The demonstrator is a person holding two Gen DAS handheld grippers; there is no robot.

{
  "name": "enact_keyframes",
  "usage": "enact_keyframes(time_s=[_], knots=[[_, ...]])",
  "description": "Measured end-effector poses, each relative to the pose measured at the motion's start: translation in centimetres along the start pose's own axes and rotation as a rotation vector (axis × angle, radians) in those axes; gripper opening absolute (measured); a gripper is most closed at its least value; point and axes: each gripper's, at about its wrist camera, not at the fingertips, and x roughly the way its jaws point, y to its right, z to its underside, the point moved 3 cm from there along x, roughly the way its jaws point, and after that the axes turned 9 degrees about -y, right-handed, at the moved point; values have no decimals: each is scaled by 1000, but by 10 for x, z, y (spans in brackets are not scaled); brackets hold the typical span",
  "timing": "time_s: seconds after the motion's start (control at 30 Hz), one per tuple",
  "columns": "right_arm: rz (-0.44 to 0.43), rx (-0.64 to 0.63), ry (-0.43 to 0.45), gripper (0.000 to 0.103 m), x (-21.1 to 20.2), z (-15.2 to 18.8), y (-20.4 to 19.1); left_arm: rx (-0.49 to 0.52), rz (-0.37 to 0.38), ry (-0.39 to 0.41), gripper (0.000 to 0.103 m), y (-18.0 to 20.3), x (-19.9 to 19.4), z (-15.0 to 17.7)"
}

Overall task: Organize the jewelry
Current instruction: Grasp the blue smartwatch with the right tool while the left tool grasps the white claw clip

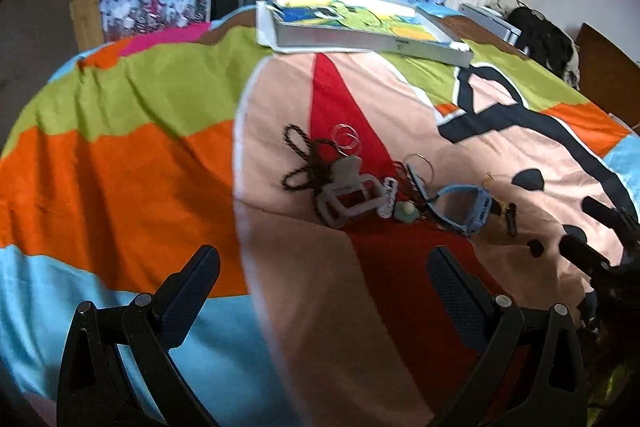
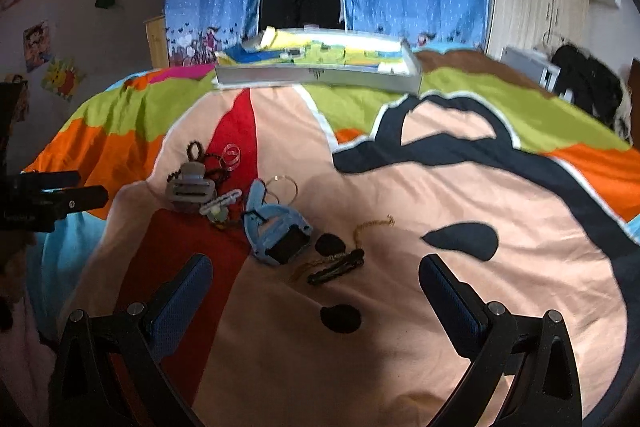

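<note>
Jewelry (image 1: 380,187) is lying in a loose pile on the bedspread (image 1: 120,155), and nothing appears sorted yet, so you are looking at the very start of the job. You are holding both tongs spread wide and empty: the left gripper (image 1: 320,279) is hovering over the cloth just short of the pile, and the right gripper (image 2: 316,287) is hanging near the pile's right end.

In the pile you are facing a dark braided cord (image 1: 298,163), a grey hair claw (image 1: 348,195), a blue hair claw (image 2: 276,231), clear rings (image 2: 231,154), a thin hoop (image 2: 282,187), a small white clip (image 2: 220,203), a black hair clip (image 2: 336,269) and a fine gold chain (image 2: 374,225). Several are touching or overlapping, and the cord is tangling with the grey claw.

A shallow white tray (image 2: 320,77) is sitting at the far edge of the bed, well apart from the pile. It is probably the place for the pieces, though its compartments are too blurred to read, and whether it is holding any jewelry I cannot tell.

As far as this shows, 0 pieces are put away, and every piece is waiting to be picked out 1 at a time.
</note>
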Motion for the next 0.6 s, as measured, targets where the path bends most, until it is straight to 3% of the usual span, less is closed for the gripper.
enact_keyframes(time_s=[0.3, 0.6], knots=[[-89, 24, -70, 103, 27, 2, 13, 51, -33, 30, 101, 4, 22, -9], [-181, 49, -84, 102, 44, -8, 11, 22, 12, 38, 97, -1, 46, -28]])
